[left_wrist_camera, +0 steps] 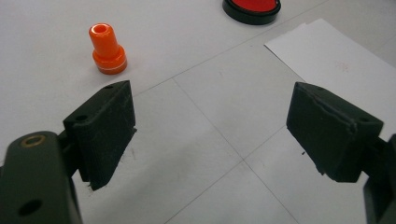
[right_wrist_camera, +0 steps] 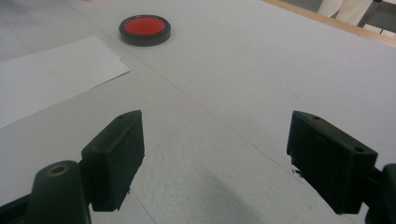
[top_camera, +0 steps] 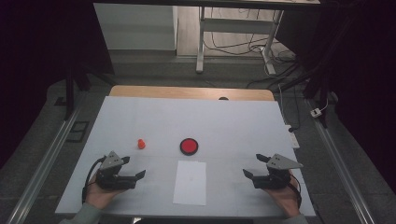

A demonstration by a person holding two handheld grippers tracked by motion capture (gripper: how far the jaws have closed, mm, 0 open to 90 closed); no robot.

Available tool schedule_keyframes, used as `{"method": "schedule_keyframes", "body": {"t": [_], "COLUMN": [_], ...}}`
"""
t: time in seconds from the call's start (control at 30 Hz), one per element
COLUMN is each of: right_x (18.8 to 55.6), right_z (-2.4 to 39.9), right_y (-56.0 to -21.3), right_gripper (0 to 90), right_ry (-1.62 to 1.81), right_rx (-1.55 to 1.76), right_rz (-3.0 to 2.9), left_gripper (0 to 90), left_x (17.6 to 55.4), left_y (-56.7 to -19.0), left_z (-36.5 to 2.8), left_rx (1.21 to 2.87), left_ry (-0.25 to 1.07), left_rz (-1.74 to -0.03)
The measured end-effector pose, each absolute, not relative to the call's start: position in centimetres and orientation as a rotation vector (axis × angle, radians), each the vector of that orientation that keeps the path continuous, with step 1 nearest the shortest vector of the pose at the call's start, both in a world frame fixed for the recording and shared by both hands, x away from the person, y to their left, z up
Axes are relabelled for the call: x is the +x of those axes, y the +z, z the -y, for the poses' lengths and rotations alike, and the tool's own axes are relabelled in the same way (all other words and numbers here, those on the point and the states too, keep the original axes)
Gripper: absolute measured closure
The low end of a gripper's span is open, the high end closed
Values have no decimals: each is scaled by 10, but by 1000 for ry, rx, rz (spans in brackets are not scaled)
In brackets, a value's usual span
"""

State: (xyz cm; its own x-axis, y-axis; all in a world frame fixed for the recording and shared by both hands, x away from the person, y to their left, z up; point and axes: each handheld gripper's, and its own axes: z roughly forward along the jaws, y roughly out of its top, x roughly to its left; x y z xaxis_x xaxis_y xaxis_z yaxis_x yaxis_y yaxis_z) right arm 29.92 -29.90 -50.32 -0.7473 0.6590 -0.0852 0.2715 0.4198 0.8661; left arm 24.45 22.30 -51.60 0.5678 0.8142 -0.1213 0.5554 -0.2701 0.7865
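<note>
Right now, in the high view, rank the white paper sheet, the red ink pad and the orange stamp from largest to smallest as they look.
1. White paper sheet, by far the largest.
2. Red ink pad.
3. Orange stamp, smallest.
All three lie at a similar distance from the camera, so the order is safe.

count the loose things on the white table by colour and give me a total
orange: 1, the small stamp standing upright
red in a black rim: 1, the round ink pad
white: 1, the sheet of paper lying flat
total: 3

Both grippers, left and right, are open and hold none of them.
</note>
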Motion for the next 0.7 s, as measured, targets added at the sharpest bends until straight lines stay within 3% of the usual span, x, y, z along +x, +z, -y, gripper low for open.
{"method": "schedule_keyframes", "body": {"t": [0.7], "right_x": [296], "right_z": [300], "right_y": [-504], "right_gripper": [233], "right_ry": [1306], "right_rx": [801], "right_rz": [-2260], "left_gripper": [161], "left_x": [239], "left_y": [-514], "left_z": [-218], "left_rx": [1970], "left_ry": [423], "left_rz": [-1085]}}
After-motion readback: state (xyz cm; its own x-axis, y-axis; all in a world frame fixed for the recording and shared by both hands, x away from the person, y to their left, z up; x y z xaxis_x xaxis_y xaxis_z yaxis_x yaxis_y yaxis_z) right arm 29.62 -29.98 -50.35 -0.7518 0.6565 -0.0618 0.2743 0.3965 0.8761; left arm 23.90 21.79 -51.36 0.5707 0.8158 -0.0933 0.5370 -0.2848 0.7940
